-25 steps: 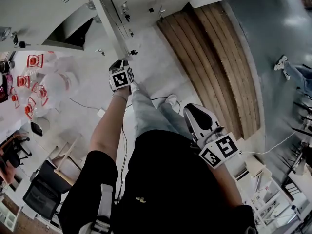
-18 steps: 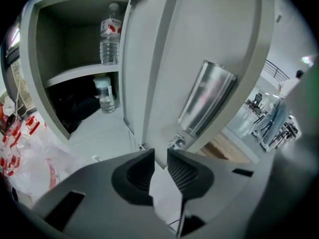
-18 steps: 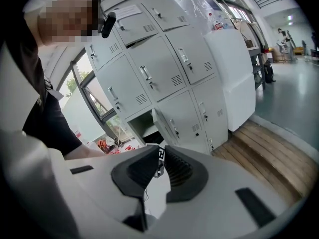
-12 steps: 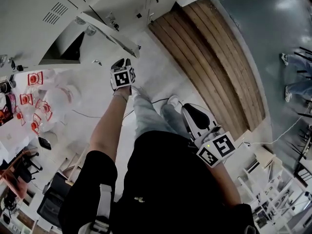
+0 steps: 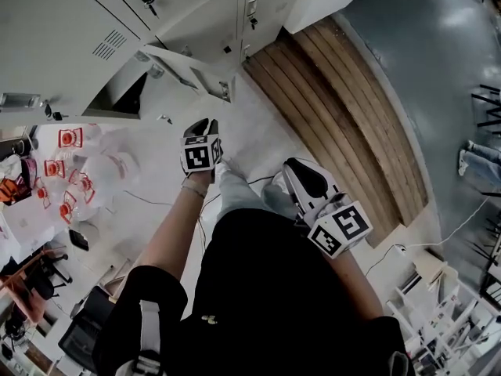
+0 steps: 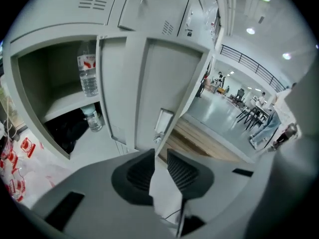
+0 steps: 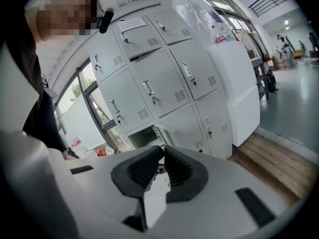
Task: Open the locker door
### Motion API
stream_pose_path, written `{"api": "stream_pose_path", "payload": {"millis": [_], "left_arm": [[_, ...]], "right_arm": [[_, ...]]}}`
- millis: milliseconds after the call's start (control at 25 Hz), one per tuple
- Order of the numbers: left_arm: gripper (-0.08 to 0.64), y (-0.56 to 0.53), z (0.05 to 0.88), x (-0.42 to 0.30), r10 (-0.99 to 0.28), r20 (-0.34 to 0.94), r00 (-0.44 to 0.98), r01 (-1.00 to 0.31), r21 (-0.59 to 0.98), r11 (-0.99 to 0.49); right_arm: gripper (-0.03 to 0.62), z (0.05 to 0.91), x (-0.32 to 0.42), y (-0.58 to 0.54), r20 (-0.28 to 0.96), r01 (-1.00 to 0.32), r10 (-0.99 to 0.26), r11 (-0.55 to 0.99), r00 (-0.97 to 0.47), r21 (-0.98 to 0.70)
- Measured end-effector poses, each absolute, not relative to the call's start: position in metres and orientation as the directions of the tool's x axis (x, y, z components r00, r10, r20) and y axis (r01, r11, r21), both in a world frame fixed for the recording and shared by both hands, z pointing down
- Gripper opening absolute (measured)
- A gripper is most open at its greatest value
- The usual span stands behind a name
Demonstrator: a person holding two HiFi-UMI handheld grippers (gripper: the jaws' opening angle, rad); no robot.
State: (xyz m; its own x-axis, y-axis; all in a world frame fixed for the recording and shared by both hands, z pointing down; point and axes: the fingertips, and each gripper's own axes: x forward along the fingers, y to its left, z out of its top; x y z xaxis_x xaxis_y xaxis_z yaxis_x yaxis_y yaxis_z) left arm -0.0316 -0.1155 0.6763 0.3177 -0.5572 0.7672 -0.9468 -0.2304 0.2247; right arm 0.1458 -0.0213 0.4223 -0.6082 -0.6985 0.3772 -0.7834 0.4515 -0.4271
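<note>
The grey locker door (image 5: 188, 69) stands swung out from the bottom row of lockers, with its dark compartment (image 5: 125, 100) uncovered. In the left gripper view the door (image 6: 169, 88) shows nearly edge-on, its latch plate (image 6: 163, 121) low on the edge. Two water bottles (image 6: 87, 73) and a black bag (image 6: 67, 131) sit inside. My left gripper (image 5: 202, 130) hovers just short of the door, jaws a narrow gap apart, nothing between them (image 6: 160, 158). My right gripper (image 5: 301, 177) hangs back by the person's legs, jaws together and empty (image 7: 163, 156).
A wooden platform (image 5: 344, 108) runs along the floor to the right of the lockers. Red-and-white packets in clear bags (image 5: 70, 171) lie on the floor at left, and a thin cable (image 5: 141, 198) trails nearby. A tall white cabinet (image 7: 239, 83) stands beside the lockers.
The left gripper has drawn back a little from the door's edge, and the door now shows as a wider panel. The head view has tilted to show more lockers. The right gripper barely moved.
</note>
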Motion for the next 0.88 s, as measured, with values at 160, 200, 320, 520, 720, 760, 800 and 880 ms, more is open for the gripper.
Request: {"api": "stream_pose_path", "payload": {"millis": [160,200,320,520,720,760,800,880], "left_arm": [[0.09,-0.105,0.617,-0.019,-0.599,0.723,0.343,-0.937,0.216,-0.276],[0.089,-0.101,0.602,-0.016,-0.607,0.713,0.351,-0.934,0.221,-0.281],[0.072,-0.089,0.558,-0.004,-0.631,0.677,0.378,-0.924,0.23,-0.306],[0.059,-0.076,0.483,0.019,-0.666,0.581,0.468,-0.883,0.268,-0.386],[0.037,-0.064,0.416,0.041,-0.684,0.44,0.582,-0.813,0.297,-0.501],[0.034,-0.062,0.403,0.044,-0.695,0.396,0.6,-0.8,0.303,-0.518],[0.031,-0.062,0.391,0.046,-0.708,0.348,0.614,-0.788,0.313,-0.53],[0.026,-0.06,0.37,0.049,-0.731,0.256,0.633,-0.767,0.34,-0.545]], "right_arm": [[0.051,0.409,0.144,-0.033,0.327,-0.769,-0.71,0.484,-0.624,-0.417],[0.051,0.405,0.143,-0.036,0.314,-0.765,-0.712,0.492,-0.628,-0.416],[0.051,0.393,0.145,-0.041,0.274,-0.752,-0.717,0.513,-0.64,-0.413],[0.051,0.375,0.147,-0.047,0.214,-0.737,-0.724,0.552,-0.656,-0.39],[0.051,0.354,0.148,-0.053,0.147,-0.737,-0.738,0.592,-0.658,-0.326],[0.051,0.35,0.148,-0.054,0.133,-0.736,-0.74,0.6,-0.66,-0.314],[0.051,0.347,0.148,-0.055,0.118,-0.735,-0.741,0.608,-0.661,-0.3],[0.051,0.339,0.148,-0.057,0.089,-0.735,-0.746,0.618,-0.66,-0.278]]}}
